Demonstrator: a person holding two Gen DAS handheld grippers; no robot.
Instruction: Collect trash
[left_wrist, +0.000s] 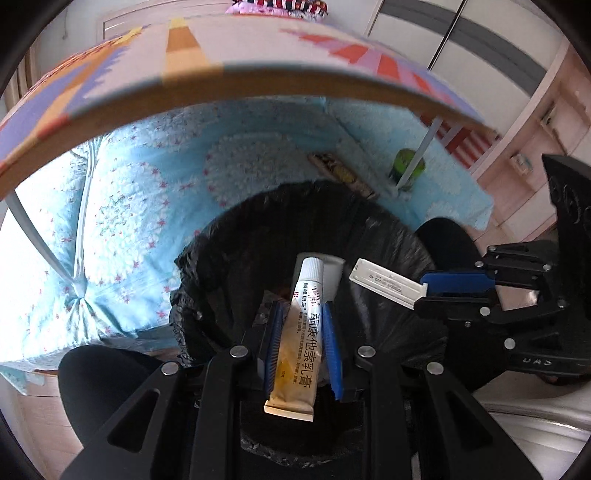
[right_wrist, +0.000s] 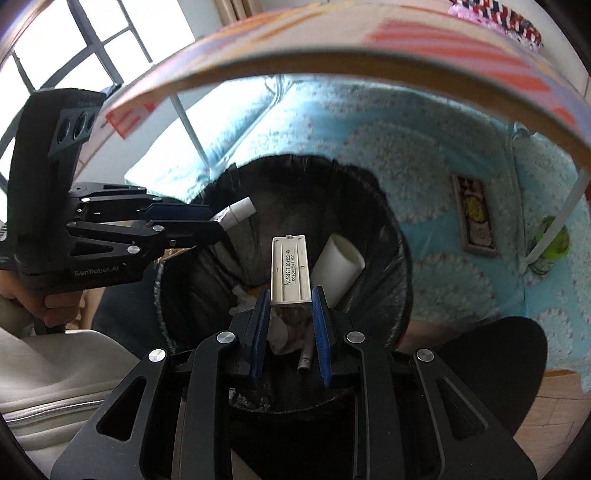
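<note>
Hovering over one bin lined with crinkled black plastic bag (left_wrist: 207, 266): two tools, each clamped on one item. Left tool (left_wrist: 301, 317) grips a soft white-and-orange ointment tube (left_wrist: 301, 332); right tool (right_wrist: 290, 306) grips a flat, ribbed white plastic strip (right_wrist: 290, 269). Inside lie one white cylinder (right_wrist: 340, 269) and crumpled tissue (right_wrist: 284, 332). Blue patterned bedding (left_wrist: 122, 206) behind.

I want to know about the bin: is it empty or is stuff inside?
Not empty: the trash bin holds a white cup and crumpled scraps.

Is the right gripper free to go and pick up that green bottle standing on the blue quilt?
Probably not yet: the right gripper is shut on a white plastic strip over the black-lined bin. The green bottle stands beyond the bin.
</note>
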